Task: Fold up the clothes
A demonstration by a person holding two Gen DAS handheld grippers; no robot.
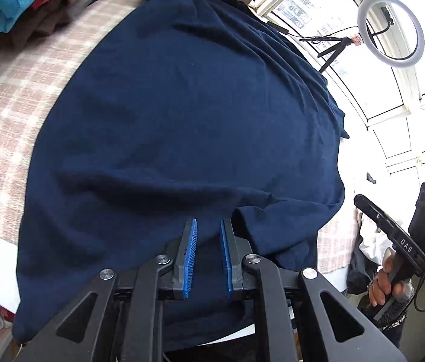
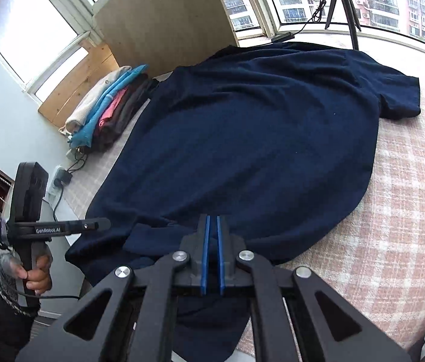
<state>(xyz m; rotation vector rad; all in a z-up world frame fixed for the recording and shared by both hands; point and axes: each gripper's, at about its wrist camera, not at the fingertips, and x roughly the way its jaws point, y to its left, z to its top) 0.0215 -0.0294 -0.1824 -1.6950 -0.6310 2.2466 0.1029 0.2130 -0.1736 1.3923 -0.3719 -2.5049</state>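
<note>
The navy T-shirt (image 1: 182, 126) lies spread over the checked cloth (image 1: 7, 96); the left gripper (image 1: 208, 229), jaws apart, hovers over its near hem at 6 o'clock; the right gripper (image 2: 212, 226), blue pads nearly together, holds nothing; folded clothes (image 2: 107, 108) stack at 9 o'clock.

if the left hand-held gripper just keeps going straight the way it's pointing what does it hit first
Most likely the navy T-shirt. The left hand-held gripper points across the shirt spread on the checked cover, its blue pads apart, with dark cloth directly ahead. How high it hangs above the fabric is unclear.
</note>
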